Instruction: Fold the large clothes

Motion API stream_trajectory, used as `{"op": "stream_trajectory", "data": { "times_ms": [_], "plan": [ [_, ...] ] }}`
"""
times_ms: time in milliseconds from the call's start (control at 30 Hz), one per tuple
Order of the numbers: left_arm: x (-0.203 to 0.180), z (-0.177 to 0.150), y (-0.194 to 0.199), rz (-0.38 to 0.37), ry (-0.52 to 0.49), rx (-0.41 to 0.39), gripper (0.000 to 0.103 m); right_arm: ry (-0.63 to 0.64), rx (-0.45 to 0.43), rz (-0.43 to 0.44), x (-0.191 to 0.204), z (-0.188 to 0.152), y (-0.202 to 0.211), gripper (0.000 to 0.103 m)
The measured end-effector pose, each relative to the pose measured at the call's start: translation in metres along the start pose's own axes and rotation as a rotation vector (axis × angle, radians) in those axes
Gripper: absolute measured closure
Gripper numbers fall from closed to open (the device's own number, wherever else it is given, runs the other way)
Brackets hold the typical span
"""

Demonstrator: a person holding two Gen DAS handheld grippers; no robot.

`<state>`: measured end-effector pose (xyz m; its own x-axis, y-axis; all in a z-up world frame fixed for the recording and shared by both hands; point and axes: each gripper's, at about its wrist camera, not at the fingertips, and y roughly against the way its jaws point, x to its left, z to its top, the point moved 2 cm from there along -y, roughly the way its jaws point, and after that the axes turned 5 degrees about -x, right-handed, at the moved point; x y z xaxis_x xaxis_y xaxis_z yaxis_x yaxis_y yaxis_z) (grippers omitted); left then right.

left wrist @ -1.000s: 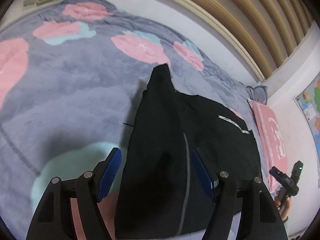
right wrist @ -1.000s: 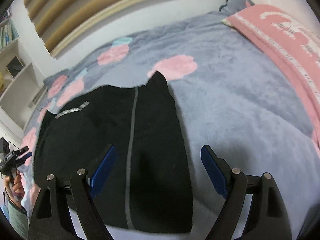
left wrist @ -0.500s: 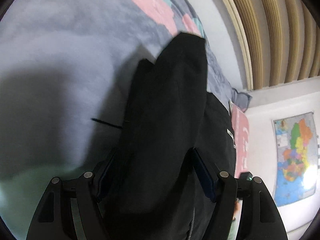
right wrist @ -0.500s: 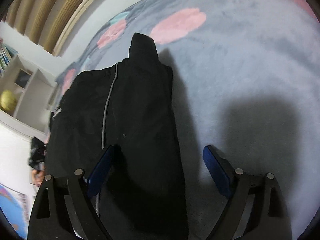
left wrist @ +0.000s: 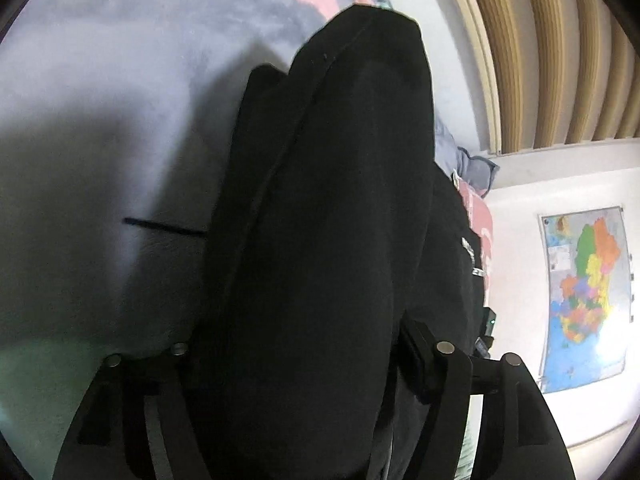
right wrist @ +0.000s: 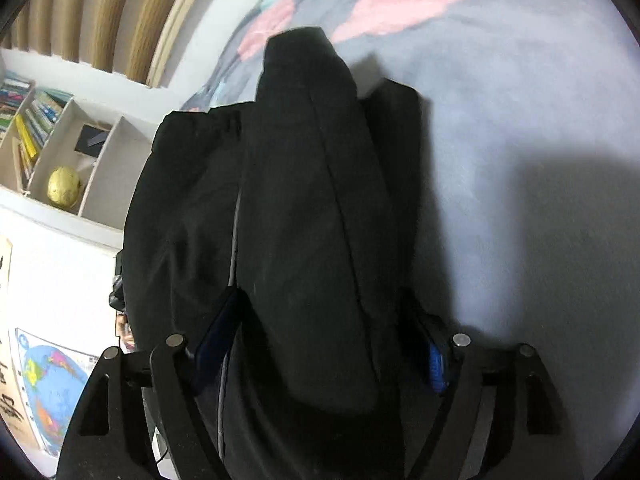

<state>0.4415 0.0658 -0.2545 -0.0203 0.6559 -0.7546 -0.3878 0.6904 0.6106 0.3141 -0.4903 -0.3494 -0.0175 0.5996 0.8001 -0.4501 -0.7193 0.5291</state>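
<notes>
A large black garment (left wrist: pixel 340 160) lies on a grey bed cover (left wrist: pixel 100 100) with pink patches. In the left wrist view a thick folded ridge of it fills the gap between the fingers of my left gripper (left wrist: pixel 300 340). These stand wide, and the cloth hides the left pad. In the right wrist view the same garment (right wrist: pixel 304 160), with a thin grey stripe (right wrist: pixel 234 248), bulges up between the blue pads of my right gripper (right wrist: pixel 320 320). Its jaws are closing around that fold, still wide apart.
A slatted wooden headboard (left wrist: pixel 540 40) runs behind the bed. A pink pillow (left wrist: pixel 480 216) lies past the garment, and a coloured map (left wrist: pixel 584 300) hangs on the wall. A white shelf (right wrist: pixel 104 168) beside the bed holds books and a gold ball (right wrist: pixel 64 190).
Both grippers have come down and tipped closer to the garment, so its folded edge now fills the gap between each pair of fingers. The right jaws have narrowed a little.
</notes>
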Motion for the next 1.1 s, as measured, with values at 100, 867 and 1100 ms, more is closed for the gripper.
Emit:
{"op": "stream_trajectory", "data": {
  "times_ms": [100, 867, 1100],
  "plan": [
    [-0.017, -0.008, 0.007, 0.033, -0.073, -0.041, 0.049, 0.056, -0.012, -0.006, 0.015, 0.003, -0.001, 0.038],
    [-0.135, -0.207, 0.202, -0.140, -0.314, -0.193, 0.069, 0.302, -0.205, -0.069, 0.192, -0.164, 0.185, 0.070],
    [-0.051, -0.241, 0.153, -0.040, -0.126, -0.081, 0.064, 0.118, -0.097, -0.199, 0.101, -0.186, 0.136, 0.069]
  ]
}}
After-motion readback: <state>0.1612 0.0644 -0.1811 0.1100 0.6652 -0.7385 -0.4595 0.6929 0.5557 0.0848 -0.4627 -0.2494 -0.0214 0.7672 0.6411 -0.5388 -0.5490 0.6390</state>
